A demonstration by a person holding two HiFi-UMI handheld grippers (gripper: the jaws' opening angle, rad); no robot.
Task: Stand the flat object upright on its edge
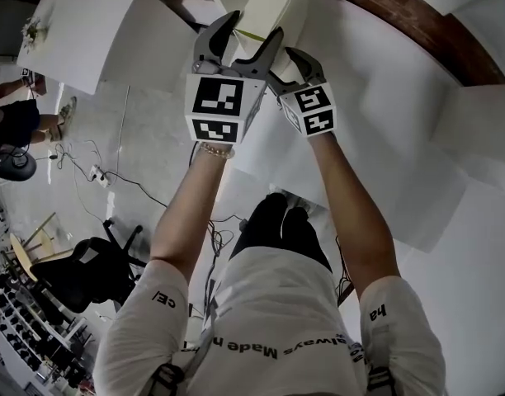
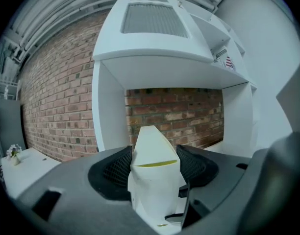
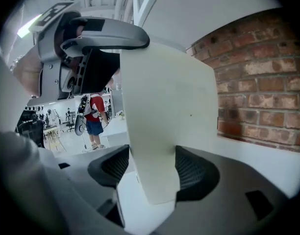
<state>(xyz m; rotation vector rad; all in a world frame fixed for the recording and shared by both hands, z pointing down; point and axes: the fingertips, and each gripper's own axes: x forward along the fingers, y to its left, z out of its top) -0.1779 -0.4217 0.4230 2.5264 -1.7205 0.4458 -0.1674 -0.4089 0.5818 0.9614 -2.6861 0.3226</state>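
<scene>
The flat object is a cream-white panel [image 1: 277,7], held off the surfaces at the top middle of the head view. My left gripper [image 1: 251,30] is shut on its near end, one jaw on each face. My right gripper [image 1: 287,68] grips the same panel just to the right and lower. In the left gripper view the panel [image 2: 152,155] stands edge-on between the pads and shows a thin yellow-green line. The right gripper view shows the panel's broad face [image 3: 174,111] rising between the pads. There the left gripper [image 3: 98,38] clamps its upper left edge.
White tabletops [image 1: 384,130] lie below and around the grippers, against a brick wall [image 1: 417,23]. A white shelf unit [image 2: 155,58] stands ahead of the left gripper. On the floor at left are a black office chair [image 1: 87,271] and cables [image 1: 104,176]. A person in a red shirt [image 3: 94,116] stands far off.
</scene>
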